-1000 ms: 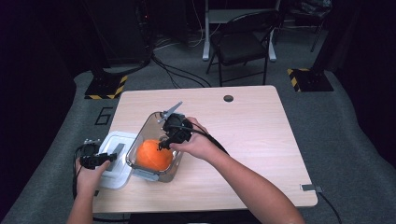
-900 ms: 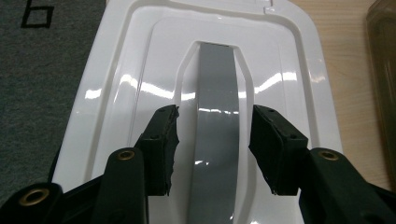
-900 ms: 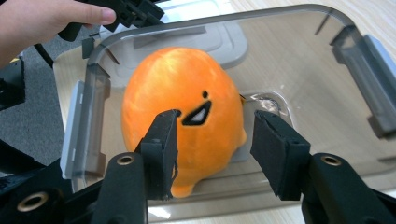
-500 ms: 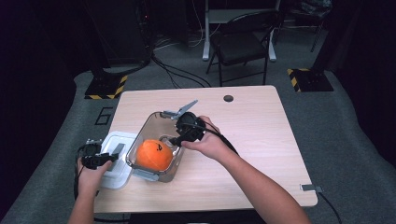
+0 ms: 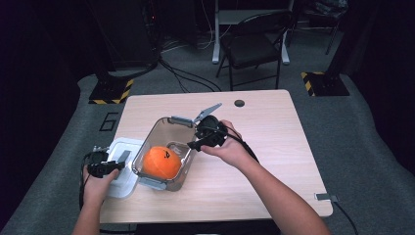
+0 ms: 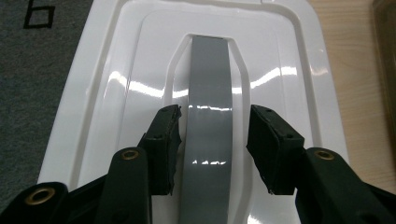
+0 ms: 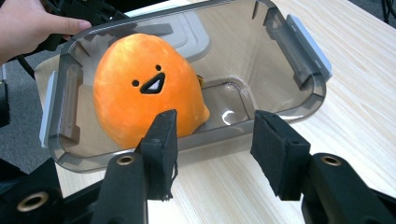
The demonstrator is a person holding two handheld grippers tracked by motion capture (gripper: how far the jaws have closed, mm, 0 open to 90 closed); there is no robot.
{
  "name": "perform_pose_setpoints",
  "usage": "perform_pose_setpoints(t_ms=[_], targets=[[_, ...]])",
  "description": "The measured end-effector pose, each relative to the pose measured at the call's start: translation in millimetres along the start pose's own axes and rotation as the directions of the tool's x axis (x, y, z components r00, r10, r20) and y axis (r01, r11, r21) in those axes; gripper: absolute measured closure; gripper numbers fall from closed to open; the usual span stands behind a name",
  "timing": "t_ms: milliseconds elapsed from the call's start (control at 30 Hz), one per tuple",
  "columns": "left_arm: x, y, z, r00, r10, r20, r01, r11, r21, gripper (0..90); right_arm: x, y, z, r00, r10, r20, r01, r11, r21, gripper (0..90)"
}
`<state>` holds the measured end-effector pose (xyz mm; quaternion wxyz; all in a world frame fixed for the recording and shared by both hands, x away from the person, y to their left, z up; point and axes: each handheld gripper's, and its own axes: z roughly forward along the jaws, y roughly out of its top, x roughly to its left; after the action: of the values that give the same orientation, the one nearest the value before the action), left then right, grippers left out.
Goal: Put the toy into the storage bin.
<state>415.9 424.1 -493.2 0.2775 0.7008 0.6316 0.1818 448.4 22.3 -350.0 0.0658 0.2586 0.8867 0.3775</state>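
A clear grey container (image 5: 171, 120) stands on the table with an orange plush toy (image 5: 161, 162) in it. The toy (image 7: 140, 102) leans against the near left wall of the container (image 7: 285, 114). My right gripper (image 7: 212, 151) is open just outside that wall, with nothing between its jaws; from above it (image 5: 194, 144) sits at the container's right side. A white lid (image 5: 125, 147) lies left of the container. My left gripper (image 6: 215, 140) straddles the lid's grey handle (image 6: 208, 88); its jaws have just been closing, and the pads stand a little apart from the handle.
The lid (image 6: 135, 70) lies at the table's left edge, with grey floor beyond. A round black cap (image 5: 239, 103) sits near the far edge. The wooden table (image 5: 279, 132) is bare right of the container. A chair (image 5: 254, 46) stands behind it.
My right gripper has drawn back to the right, from over the container to its right side. The left gripper has stayed at the lid.
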Motion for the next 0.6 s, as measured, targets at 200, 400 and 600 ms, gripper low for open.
perform_pose_setpoints(t_ms=[200, 400, 600], targets=[[-2.9, -1.0, 3.2, 0.9999, 0.011, -0.012, -0.011, 0.9999, 0.013, 58.2, -4.6, -7.4, -6.7, 0.9999, 0.014, 0.009, -0.014, 1.000, -0.017, 49.8], [-7.2, -1.0, 5.0, 0.9988, 0.030, -0.039, -0.029, 0.9992, 0.028, 64.3, -5.2, -17.5, -13.1, 0.9993, 0.033, 0.018, -0.032, 0.998, -0.053, 49.4], [-8.7, -0.7, 5.5, 0.9986, 0.035, -0.039, -0.034, 0.9991, 0.025, 65.9, -12.2, -27.2, -14.7, 0.9987, 0.048, 0.018, -0.046, 0.997, -0.065, 49.5]])
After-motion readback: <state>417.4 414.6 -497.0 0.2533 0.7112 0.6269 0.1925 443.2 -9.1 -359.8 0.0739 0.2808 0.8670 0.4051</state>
